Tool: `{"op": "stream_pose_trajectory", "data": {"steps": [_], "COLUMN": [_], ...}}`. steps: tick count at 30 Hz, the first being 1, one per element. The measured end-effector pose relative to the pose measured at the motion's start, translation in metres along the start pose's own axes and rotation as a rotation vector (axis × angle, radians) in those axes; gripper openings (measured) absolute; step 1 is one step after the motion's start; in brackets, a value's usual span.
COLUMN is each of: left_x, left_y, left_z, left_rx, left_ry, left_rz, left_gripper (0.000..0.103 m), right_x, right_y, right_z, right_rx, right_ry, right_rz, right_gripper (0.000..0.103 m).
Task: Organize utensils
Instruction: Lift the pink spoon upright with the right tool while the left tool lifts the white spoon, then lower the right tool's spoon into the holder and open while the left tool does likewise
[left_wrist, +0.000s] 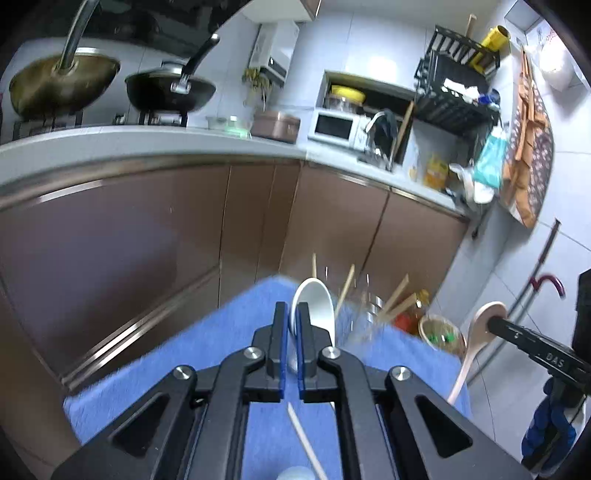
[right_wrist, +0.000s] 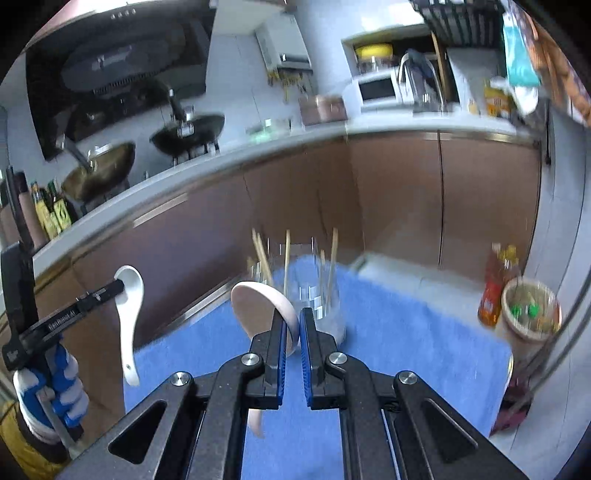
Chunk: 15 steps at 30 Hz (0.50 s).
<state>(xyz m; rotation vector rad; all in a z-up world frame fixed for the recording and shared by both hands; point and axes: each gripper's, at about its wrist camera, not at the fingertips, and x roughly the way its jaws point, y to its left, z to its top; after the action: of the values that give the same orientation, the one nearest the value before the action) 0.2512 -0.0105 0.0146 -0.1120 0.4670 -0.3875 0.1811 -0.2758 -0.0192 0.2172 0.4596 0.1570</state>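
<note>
Left wrist view: the left tongs (left_wrist: 291, 321) are clamped on the bowl of a white spoon (left_wrist: 314, 302), its handle hanging down under the fingers, so it is carried bowl-up above a blue towel (left_wrist: 166, 362). Just beyond it stands a clear glass (left_wrist: 369, 314) holding chopsticks (left_wrist: 397, 299), probably the place the spoons are headed. One loose chopstick (left_wrist: 306, 443) lies on the towel below. At far right the right tongs pinch a pale wooden spoon (left_wrist: 476, 332) the same way.

Right wrist view: the right tongs (right_wrist: 293, 325) are closed on the wooden spoon's rim, handle dangling beneath, with the glass straight ahead and near. At left a gloved hand (right_wrist: 51, 398) holds the left tongs with the white spoon hanging well clear of the towel. Both spoons seem lifted for dropping handle-first into the glass.
</note>
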Motion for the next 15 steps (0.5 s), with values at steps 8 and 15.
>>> {"op": "stream_pose_trajectory", "data": {"steps": [8, 15], "left_x": [0.075, 0.139], "left_y": [-0.029, -0.043], "left_z": [0.047, 0.04], "left_rx": [0.002, 0.011], "left_ry": [-0.119, -0.187], "left_rz": [0.1, 0.201], "left_gripper": [0.003, 0.003], "right_x": [0.045, 0.115], "right_y": [0.006, -0.004], "right_z": [0.053, 0.052], "right_rx": [-0.085, -0.125], "right_ry": [-0.161, -0.171], "right_rz": [-0.077, -0.154], "right_gripper": [0.007, 0.007]}}
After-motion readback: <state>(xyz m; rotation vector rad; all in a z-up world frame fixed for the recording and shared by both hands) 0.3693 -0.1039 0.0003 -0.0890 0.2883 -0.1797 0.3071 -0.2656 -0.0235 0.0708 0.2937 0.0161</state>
